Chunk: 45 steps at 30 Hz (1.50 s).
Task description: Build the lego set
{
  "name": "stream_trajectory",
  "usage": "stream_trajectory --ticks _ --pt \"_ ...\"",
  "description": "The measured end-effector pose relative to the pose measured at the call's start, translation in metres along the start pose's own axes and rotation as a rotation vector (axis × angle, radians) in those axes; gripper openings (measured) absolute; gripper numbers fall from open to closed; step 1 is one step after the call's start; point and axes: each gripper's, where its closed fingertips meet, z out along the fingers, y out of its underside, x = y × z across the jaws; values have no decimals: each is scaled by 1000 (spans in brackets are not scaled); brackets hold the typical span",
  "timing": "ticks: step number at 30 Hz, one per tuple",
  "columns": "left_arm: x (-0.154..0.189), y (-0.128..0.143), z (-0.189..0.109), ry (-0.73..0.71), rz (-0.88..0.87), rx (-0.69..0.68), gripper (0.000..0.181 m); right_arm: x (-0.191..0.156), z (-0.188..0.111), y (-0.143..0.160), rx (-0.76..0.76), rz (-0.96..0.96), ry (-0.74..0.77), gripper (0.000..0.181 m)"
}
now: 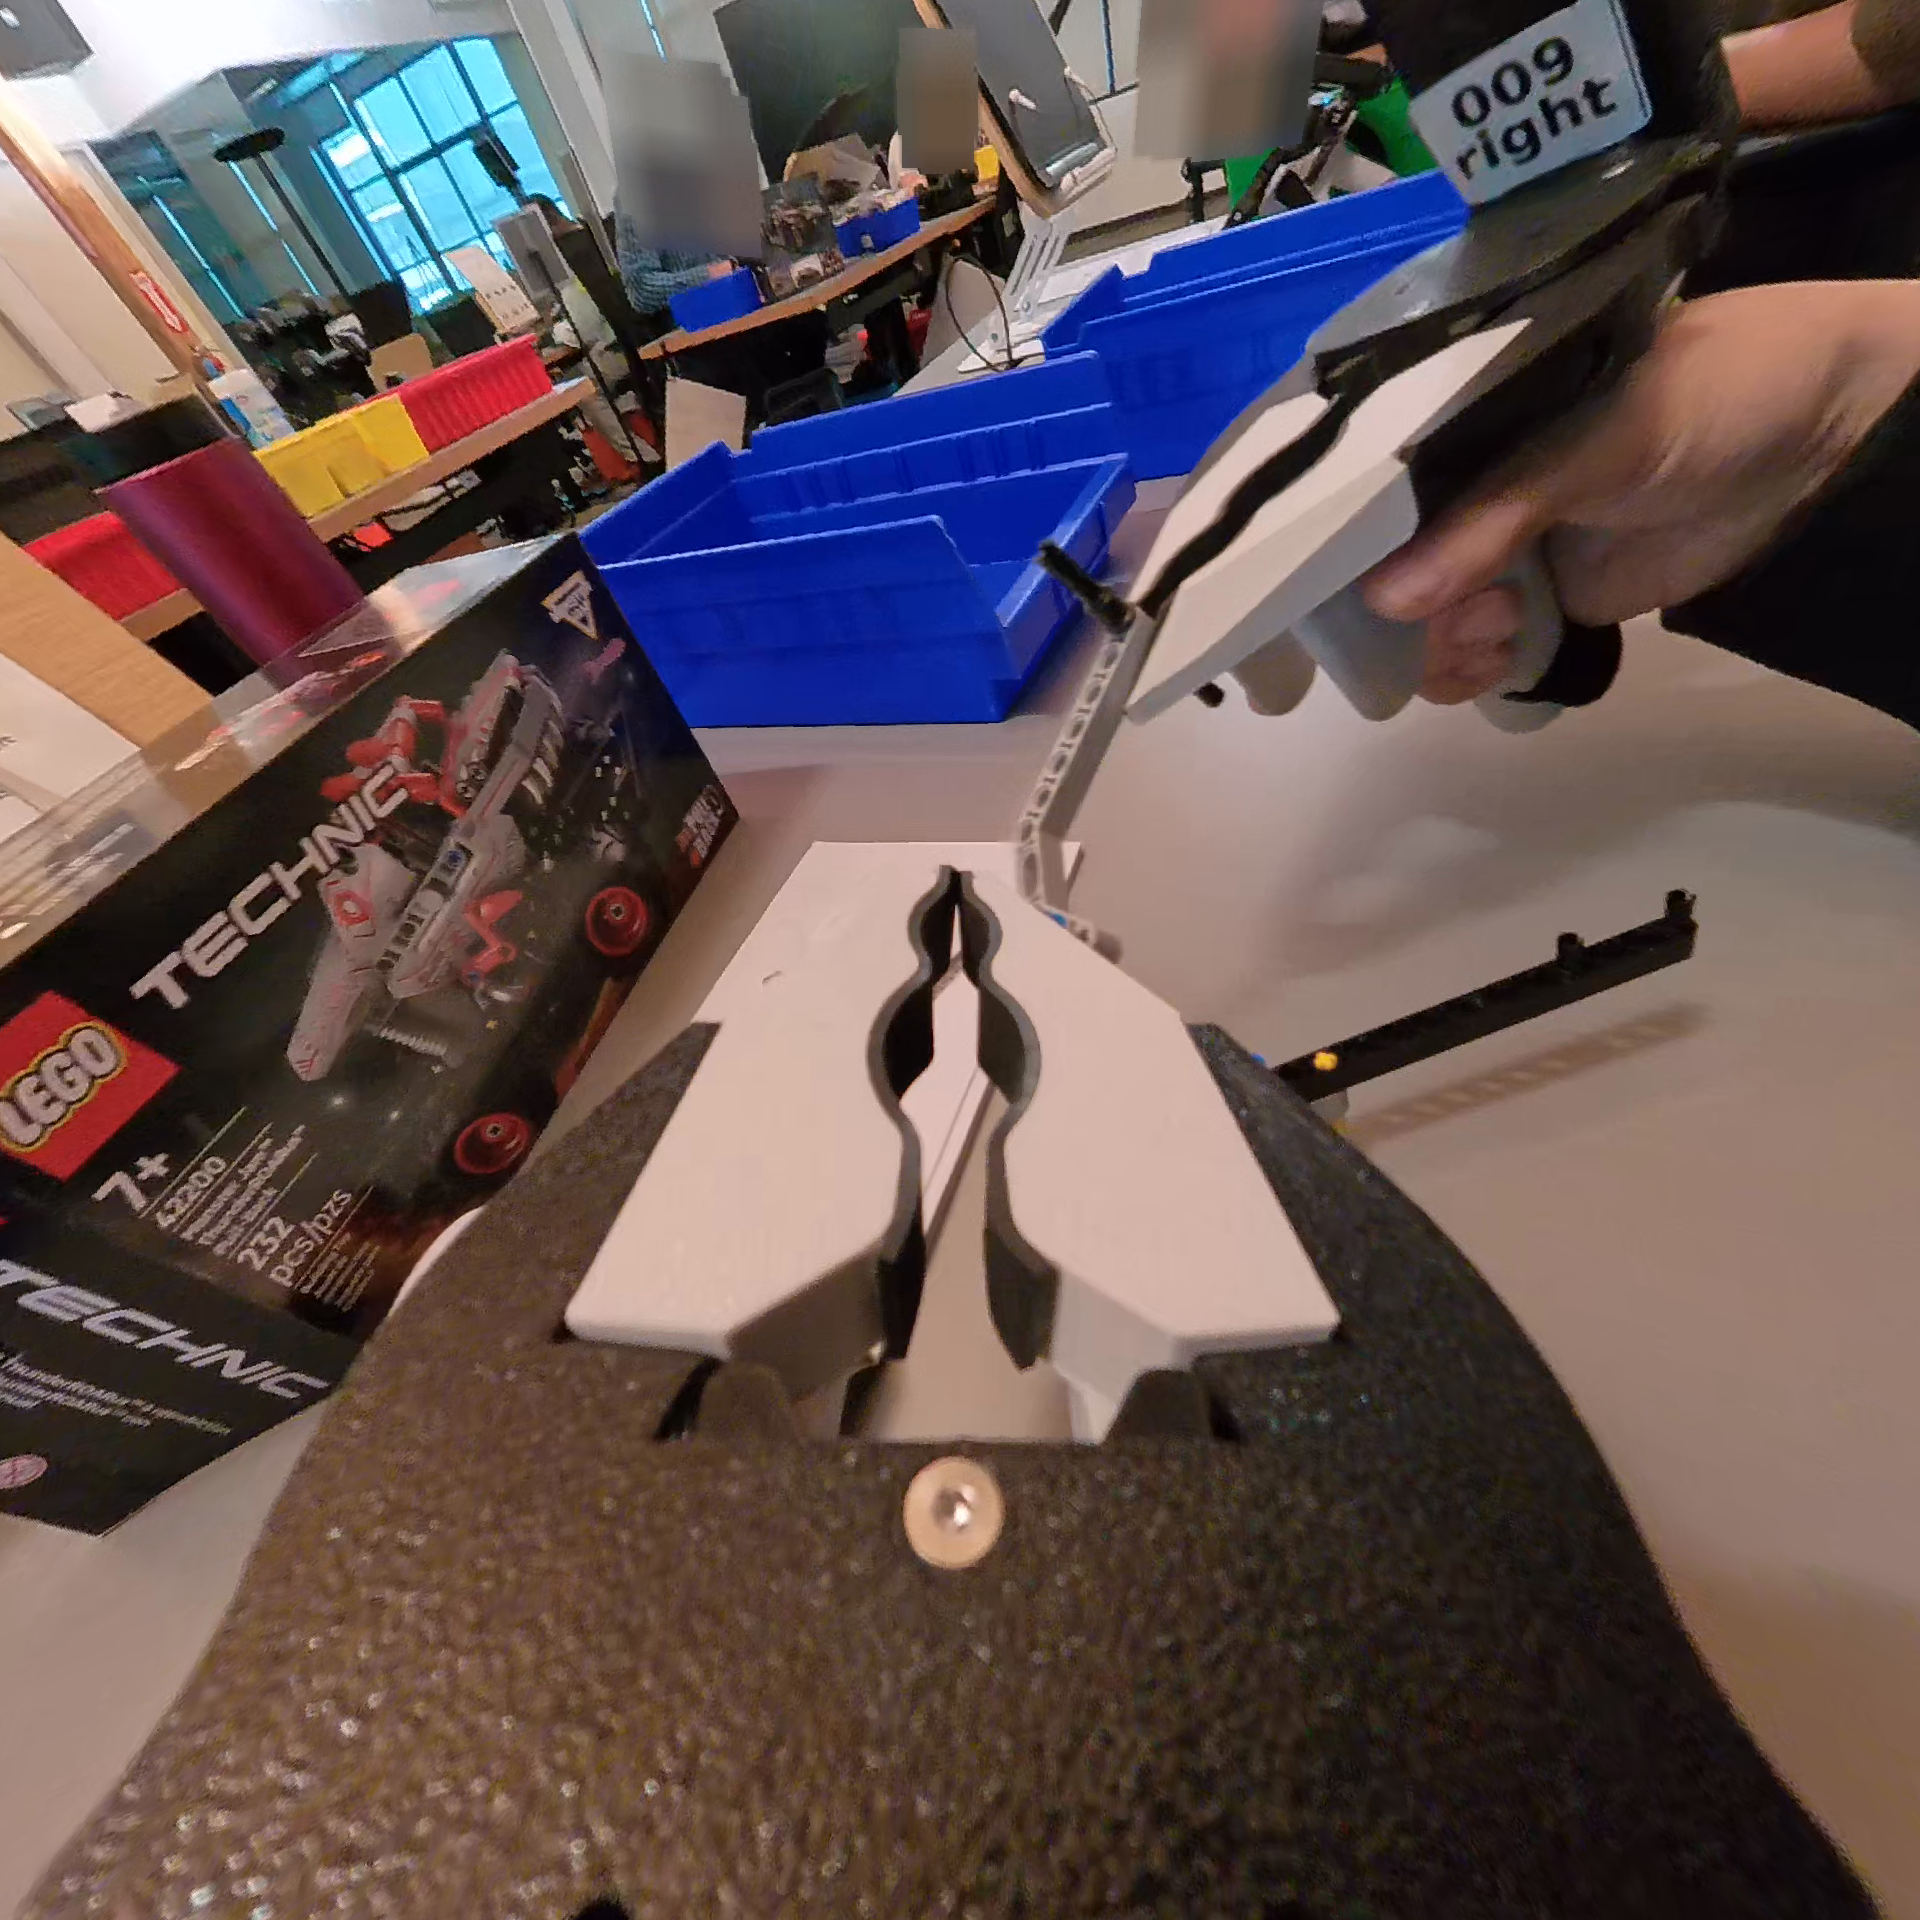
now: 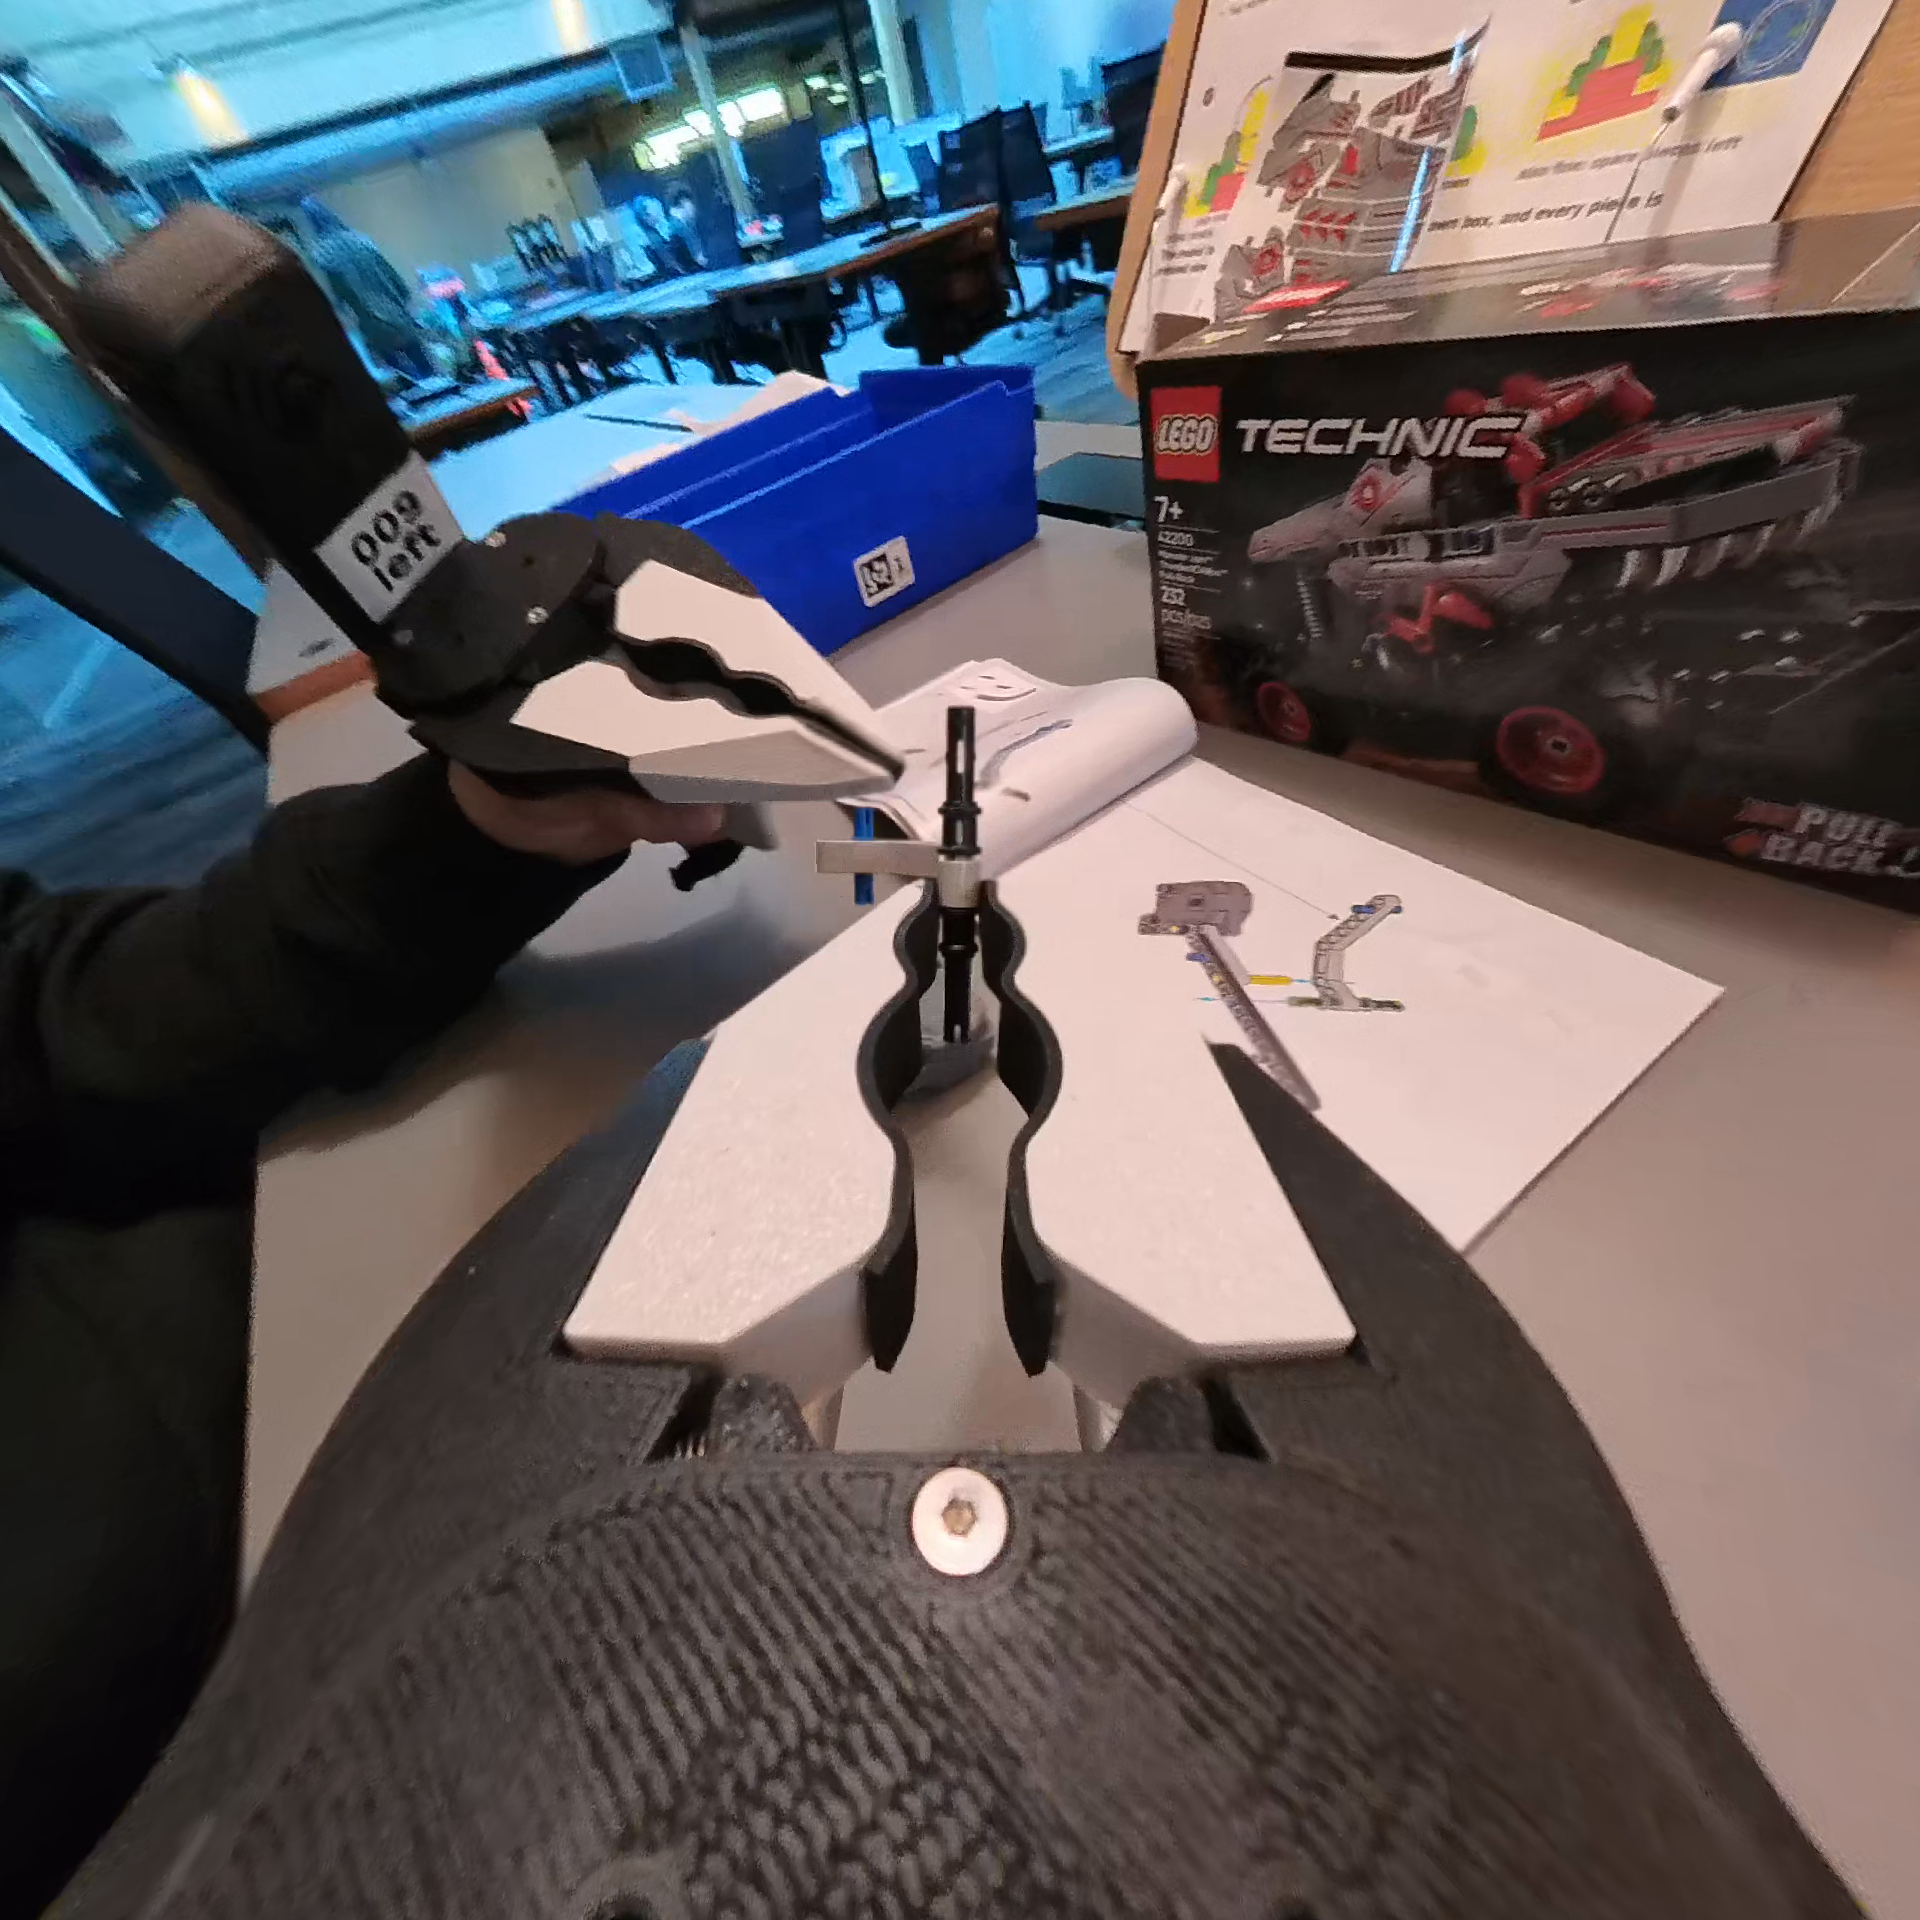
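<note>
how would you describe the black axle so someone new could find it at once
Start at the lego box, then the open booklet before it. Just in front, the right gripper pinches a grey beam; the black axle stands upright through it, the only thin black rod there.

You are working in a large open-plan office or lab workspace. Long desks (image 2: 831,260) with dark office chairs (image 2: 977,156) are running in rows across the room behind you, and tall windows (image 1: 416,166) are letting in daylight. People are sitting at a far desk (image 1: 831,270) with monitors (image 1: 790,73). Blue (image 1: 862,592), yellow (image 1: 343,447) and red storage bins (image 1: 478,384) are sitting on the pale tabletops (image 1: 1558,1351).
</note>
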Motion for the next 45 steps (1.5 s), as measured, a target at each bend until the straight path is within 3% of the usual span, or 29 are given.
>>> stream_trajectory --ticks 5,9,13,18,23,30,37,45 --pt "-8 -6 -5 -37 7 52 2 3 -9 -5 85 136 -65 4" --pt "-2 2 -3 -9 76 12 16 7 -17 -14 176 274 -119 4" --pt "7 -7 -1 -20 196 57 26 13 -15 -5 165 393 -140 4" --pt "15 -16 -4 -47 371 105 32 8 -8 -1 139 436 -175 4" --pt "18 -15 -4 -46 414 95 30 6 -7 -1 144 465 -202 5" --pt "21 -18 -10 -1 387 116 42 9 -10 -5 176 470 -195 5" --pt "23 -22 -14 61 272 156 33 -2 -8 -12 201 455 -260 5" --pt "34 -17 -11 103 325 121 18 -14 -3 -7 127 338 -251 5"
